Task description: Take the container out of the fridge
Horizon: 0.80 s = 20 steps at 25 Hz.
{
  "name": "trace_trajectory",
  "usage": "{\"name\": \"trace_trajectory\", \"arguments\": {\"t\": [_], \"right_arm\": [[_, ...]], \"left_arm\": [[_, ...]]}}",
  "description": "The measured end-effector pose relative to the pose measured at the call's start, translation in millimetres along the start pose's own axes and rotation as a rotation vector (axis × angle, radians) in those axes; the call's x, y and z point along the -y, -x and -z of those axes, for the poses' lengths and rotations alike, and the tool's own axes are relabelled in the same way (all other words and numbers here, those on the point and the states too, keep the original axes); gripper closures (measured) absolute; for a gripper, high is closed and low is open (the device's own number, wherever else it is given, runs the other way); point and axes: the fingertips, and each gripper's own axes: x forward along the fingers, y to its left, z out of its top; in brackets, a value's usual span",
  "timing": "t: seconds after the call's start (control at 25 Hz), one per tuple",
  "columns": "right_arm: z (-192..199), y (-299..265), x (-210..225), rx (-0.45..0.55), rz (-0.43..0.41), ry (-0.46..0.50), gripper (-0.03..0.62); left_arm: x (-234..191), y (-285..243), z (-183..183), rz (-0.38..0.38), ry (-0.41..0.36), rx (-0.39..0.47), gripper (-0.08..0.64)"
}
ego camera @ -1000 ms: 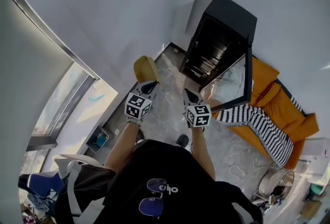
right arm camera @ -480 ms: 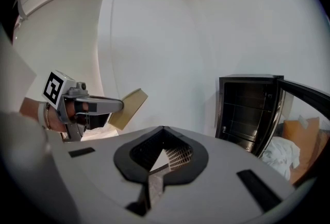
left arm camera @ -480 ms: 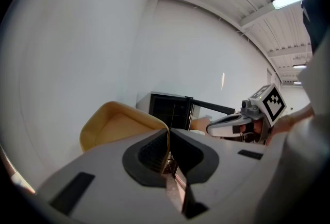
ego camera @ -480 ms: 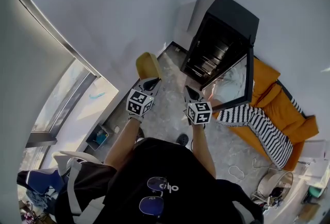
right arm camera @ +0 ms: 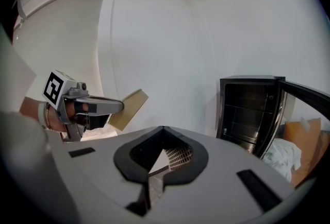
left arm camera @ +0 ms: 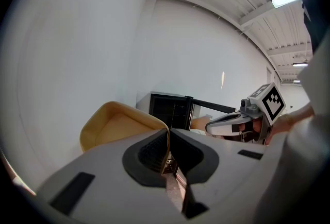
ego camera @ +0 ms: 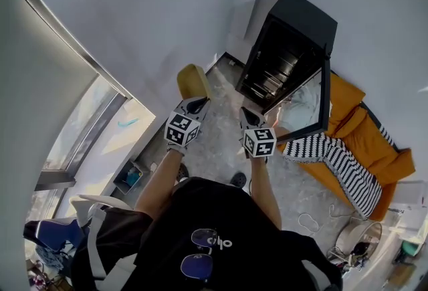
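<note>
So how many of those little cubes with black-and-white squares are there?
2. One cube sits on the left gripper, which holds the yellow container; the other cube sits on the right gripper. None seems hidden.

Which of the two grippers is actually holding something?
The left gripper: its jaws pinch the rim of the yellow container. The right gripper has its jaws closed on nothing.

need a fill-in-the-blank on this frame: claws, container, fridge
1. The left claw is shut on the rim of a ____ container.
2. The right claw is shut and holds ____.
3. The door of the black fridge stands ____.
4. The sofa beside the fridge is ____ in colour.

Missing words: yellow; nothing; open; orange
</note>
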Motion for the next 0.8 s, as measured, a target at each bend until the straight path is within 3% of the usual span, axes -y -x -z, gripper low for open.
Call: {"name": "trace_trajectory", "arguments": {"t": [0.8], "right_arm": [[-67, 5, 5, 0.110, -0.005, 0.116, 0.584]], "left_arm": [[0, -6, -55, 0.014, -0.084, 0.073, 0.541]]}}
